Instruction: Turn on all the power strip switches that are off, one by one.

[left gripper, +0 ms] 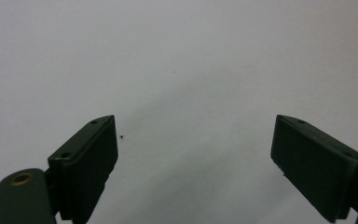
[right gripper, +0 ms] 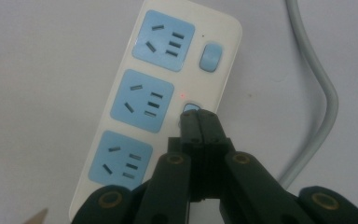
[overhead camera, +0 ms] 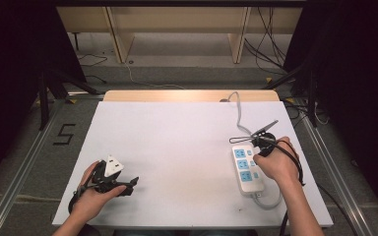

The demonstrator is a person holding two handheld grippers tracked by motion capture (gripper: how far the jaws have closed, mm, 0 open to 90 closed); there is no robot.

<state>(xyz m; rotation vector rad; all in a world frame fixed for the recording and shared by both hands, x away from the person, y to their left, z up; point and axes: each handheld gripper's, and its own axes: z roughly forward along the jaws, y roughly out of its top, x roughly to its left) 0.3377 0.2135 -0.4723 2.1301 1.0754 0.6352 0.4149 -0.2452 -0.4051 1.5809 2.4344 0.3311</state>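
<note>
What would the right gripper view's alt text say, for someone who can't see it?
Shut black gripper tips rest at the middle blue switch of a white power strip with three blue sockets; a small red light glows nearby. A grey cable curves along the right.

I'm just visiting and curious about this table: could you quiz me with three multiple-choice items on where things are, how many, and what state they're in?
1. Where does the white plastic power strip with blue sockets lie on the white table?
A near the right gripper
B beside the left gripper
C at the middle

2. How many blue sockets does it have?
A two
B three
C five

3. How do the left gripper's jaws stand?
A shut
B clamped on a cable
C open

A: the high view shows it by that gripper.
B: three show in the right gripper view.
C: a wide gap, nothing between.
</note>
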